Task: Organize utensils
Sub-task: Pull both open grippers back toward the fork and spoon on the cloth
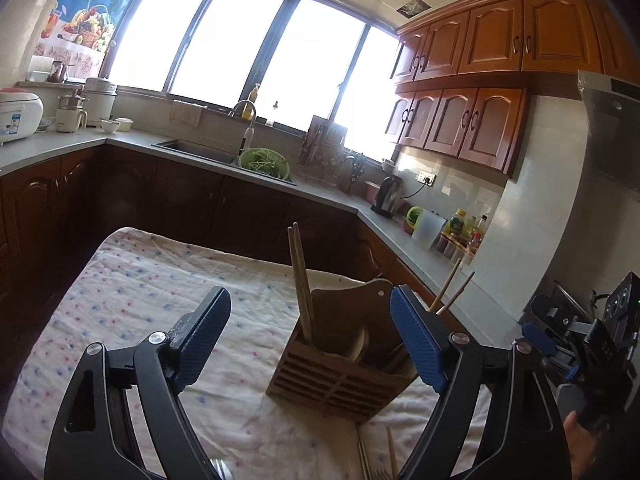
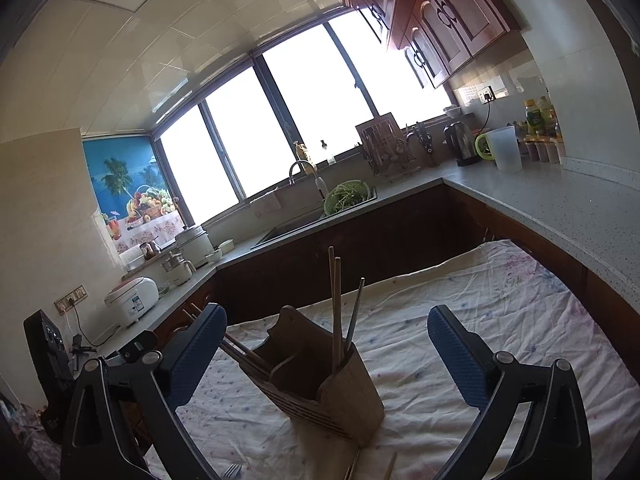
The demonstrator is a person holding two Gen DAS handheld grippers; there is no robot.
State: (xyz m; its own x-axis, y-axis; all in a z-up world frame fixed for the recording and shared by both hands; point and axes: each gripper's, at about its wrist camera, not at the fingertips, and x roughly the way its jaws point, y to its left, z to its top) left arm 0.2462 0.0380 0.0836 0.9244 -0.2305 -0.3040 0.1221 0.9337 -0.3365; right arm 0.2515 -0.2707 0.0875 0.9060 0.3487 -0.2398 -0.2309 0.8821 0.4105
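While spread wide and empty, left gripper (image 1: 310, 338) and right gripper (image 2: 326, 350) framing wooden utensil holder (image 1: 340, 364) at lower centre of frame, upright on cloth-covered table (image 1: 140, 288); chopsticks (image 1: 302, 280) standing inside, loose chopstick (image 1: 391, 452) and fork (image 2: 232, 470) at bottom edge, likely awaiting pickup.

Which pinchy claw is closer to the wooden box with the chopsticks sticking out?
Probably left, but it's close. The open left gripper has its right finger overlapping the slatted wooden utensil holder, nearly straddling it. The open right gripper frames the holder too, seemingly slightly farther back.
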